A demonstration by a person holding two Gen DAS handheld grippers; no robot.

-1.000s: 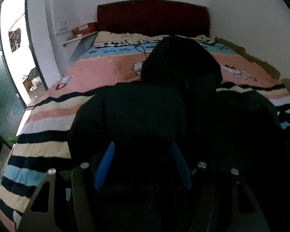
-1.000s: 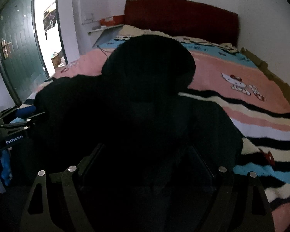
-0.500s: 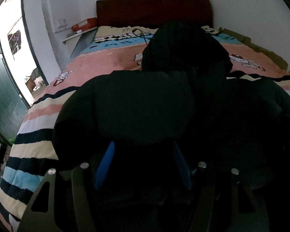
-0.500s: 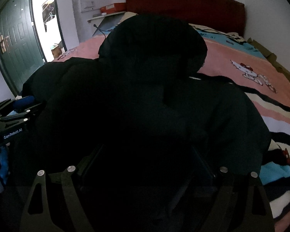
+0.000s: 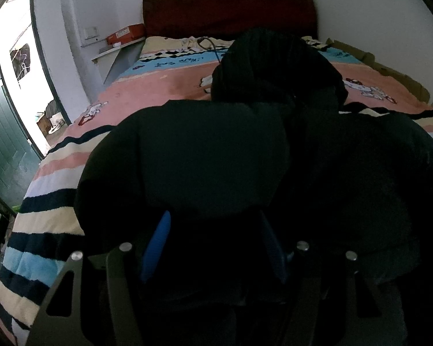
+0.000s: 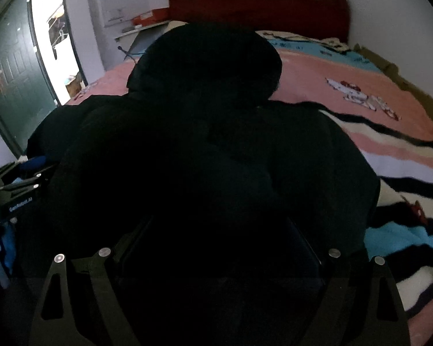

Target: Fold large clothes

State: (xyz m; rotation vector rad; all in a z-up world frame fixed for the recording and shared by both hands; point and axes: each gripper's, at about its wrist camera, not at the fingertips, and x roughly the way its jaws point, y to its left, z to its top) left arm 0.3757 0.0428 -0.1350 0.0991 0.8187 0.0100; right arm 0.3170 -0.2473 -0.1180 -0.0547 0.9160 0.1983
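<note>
One black coat (image 5: 210, 155), two grippers, one bed (image 5: 158, 86)

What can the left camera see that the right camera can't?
Only the left wrist view shows the left gripper's blue fingers up close, bulky black hooded coat draped between them.

Only the right wrist view shows the left gripper from the side, by its edge, and the right gripper, too dark to read.

Both show the coat, striped pink cartoon blanket, dark red headboard and green door.
</note>
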